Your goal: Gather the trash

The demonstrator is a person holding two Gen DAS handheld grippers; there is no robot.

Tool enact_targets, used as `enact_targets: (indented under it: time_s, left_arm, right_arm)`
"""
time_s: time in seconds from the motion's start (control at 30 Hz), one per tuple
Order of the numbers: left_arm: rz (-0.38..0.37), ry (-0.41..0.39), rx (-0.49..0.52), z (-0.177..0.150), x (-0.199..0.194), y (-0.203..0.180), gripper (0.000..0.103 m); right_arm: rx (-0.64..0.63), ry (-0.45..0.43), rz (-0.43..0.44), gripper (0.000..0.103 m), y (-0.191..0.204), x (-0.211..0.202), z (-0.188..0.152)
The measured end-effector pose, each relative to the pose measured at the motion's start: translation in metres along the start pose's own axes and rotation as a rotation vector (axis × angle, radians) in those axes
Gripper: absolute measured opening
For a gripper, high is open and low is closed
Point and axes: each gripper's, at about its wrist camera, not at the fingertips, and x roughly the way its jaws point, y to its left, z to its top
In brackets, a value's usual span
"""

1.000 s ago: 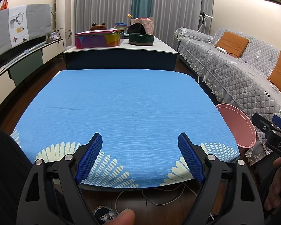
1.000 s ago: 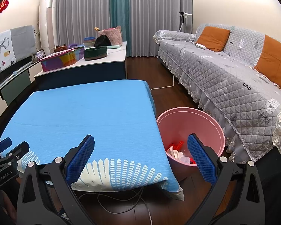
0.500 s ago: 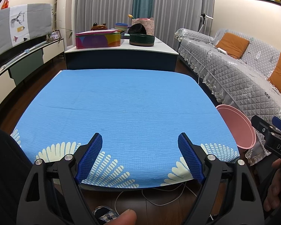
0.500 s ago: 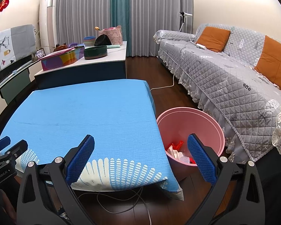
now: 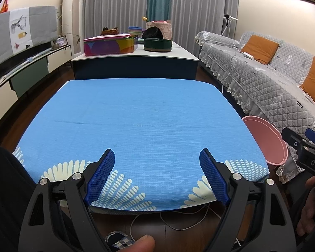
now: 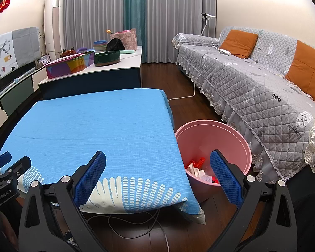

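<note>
A pink bin (image 6: 214, 138) stands on the floor at the right of the blue-clothed table (image 6: 94, 126); it also shows in the left wrist view (image 5: 264, 140). Red and white trash (image 6: 199, 168) lies in its bottom. My right gripper (image 6: 157, 176) is open and empty, held over the table's near right corner and the bin. My left gripper (image 5: 157, 178) is open and empty over the near edge of the table (image 5: 136, 115). No trash shows on the cloth.
A grey quilted sofa (image 6: 262, 88) with orange cushions runs along the right. Behind the table, a white-topped cabinet (image 5: 136, 56) carries a colourful box (image 5: 109, 46), a dark green bowl (image 5: 157, 45) and other items. Cables (image 6: 136, 220) lie on the wooden floor.
</note>
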Motion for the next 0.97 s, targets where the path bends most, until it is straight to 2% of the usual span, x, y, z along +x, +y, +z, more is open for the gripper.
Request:
enact_targets:
  time_s: [0.97]
  left_arm:
    - [-0.013, 0.026, -0.017, -0.0013, 0.0048, 0.0014, 0.08]
  right_arm:
    - [-0.002, 0.001, -0.001, 0.098, -0.0003, 0.0002, -0.0004]
